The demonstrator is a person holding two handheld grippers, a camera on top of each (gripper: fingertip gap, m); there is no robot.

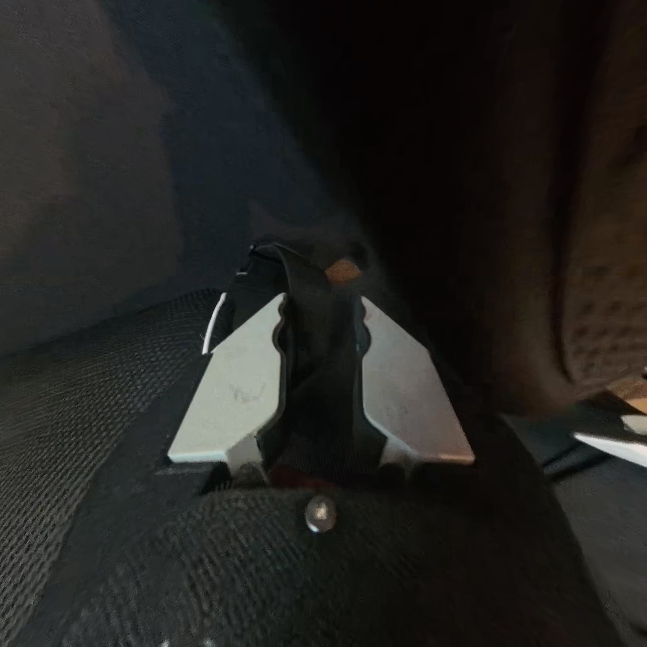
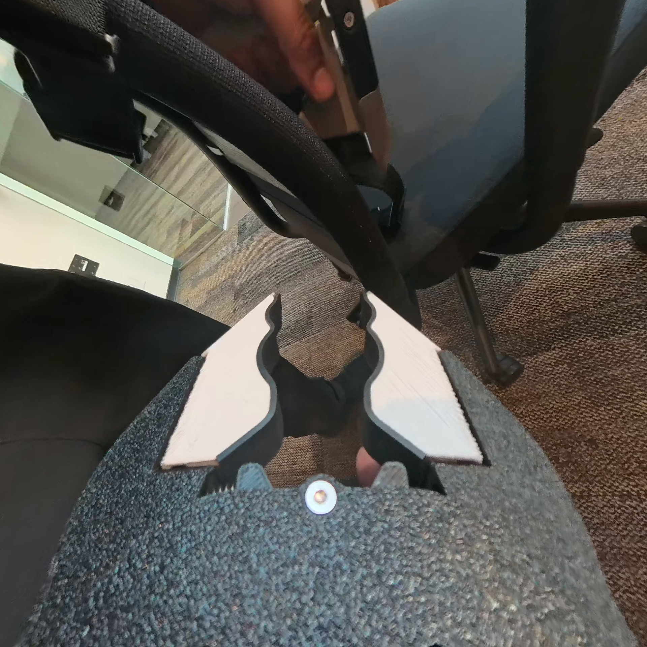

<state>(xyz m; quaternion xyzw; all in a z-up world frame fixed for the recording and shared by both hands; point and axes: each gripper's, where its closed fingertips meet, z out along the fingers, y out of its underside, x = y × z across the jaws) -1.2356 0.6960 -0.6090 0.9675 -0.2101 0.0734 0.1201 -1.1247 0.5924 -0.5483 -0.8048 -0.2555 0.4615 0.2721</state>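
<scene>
The left gripper (image 1: 322, 301) had its white fingers (image 1: 241, 381) clenched on a flat black strap (image 1: 308, 315), which ran up between them and stood out past the tips, where it folded over beside a small brown patch (image 1: 341, 275). The surroundings in the left wrist view were dark and blurred; black mesh fabric (image 1: 87, 367) lay to the left of the fingers, and a brown textured surface (image 1: 602, 280) showed at the right edge. The right gripper (image 2: 322, 304) had its white fingers (image 2: 224, 388) released, with a clear gap between them and nothing held. Just beyond the right fingertip passed the curved black mesh-covered frame (image 2: 266, 115) of an office chair, close to the tip; contact could not be determined. A blue chair seat (image 2: 451, 115) lay behind that frame, and a hand (image 2: 297, 59) gripped hardware near the top of the view. Brown patterned carpet (image 2: 542, 350) covered the floor below the fingers.
</scene>
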